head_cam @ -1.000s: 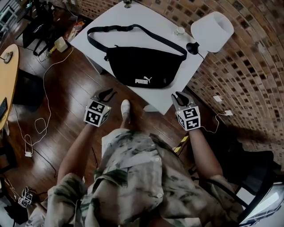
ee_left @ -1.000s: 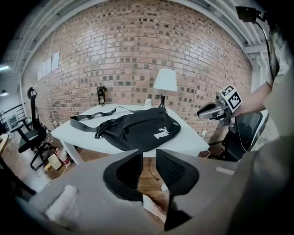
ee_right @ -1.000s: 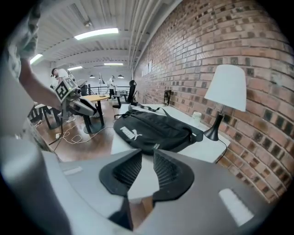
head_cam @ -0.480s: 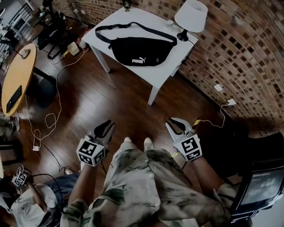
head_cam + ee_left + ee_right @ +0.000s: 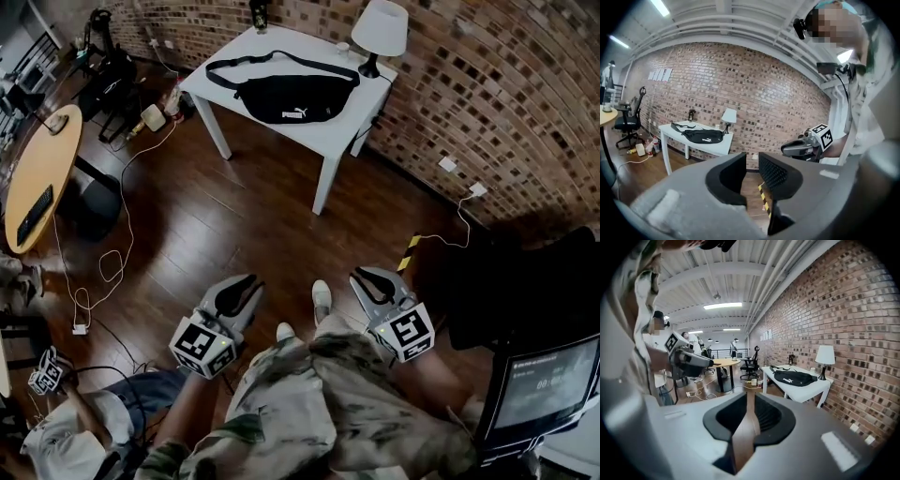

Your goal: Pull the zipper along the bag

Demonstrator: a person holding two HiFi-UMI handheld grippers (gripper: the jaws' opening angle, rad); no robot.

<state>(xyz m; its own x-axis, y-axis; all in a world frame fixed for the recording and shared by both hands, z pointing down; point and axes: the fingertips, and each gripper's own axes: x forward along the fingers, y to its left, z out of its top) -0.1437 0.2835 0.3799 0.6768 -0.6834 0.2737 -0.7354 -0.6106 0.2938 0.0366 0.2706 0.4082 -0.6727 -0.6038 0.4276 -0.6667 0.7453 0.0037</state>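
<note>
The left gripper (image 5: pixel 240 292) is held low in front of the person. Its fingers (image 5: pixel 727 174) stand a little apart, and the narrow gap holds nothing. A yellow-and-black striped strip (image 5: pixel 763 198) on the floor shows through the gap.

The black waist bag (image 5: pixel 286 97) lies flat on the white table (image 5: pixel 328 133), far ahead of both sets of fingers and well apart from them. In the left gripper view it sits ahead and left of the fingers. In the right gripper view it sits ahead and right of them. Its strap (image 5: pixel 281 58) loops along the far side. The zipper is too small to make out. A white lamp (image 5: pixel 380 28) stands on the table just right of the bag.

The right gripper (image 5: pixel 371 279) is level with the left. Its jaws have just been closing and now leave a slim gap in which only floor shows. Nothing is gripped.
</note>
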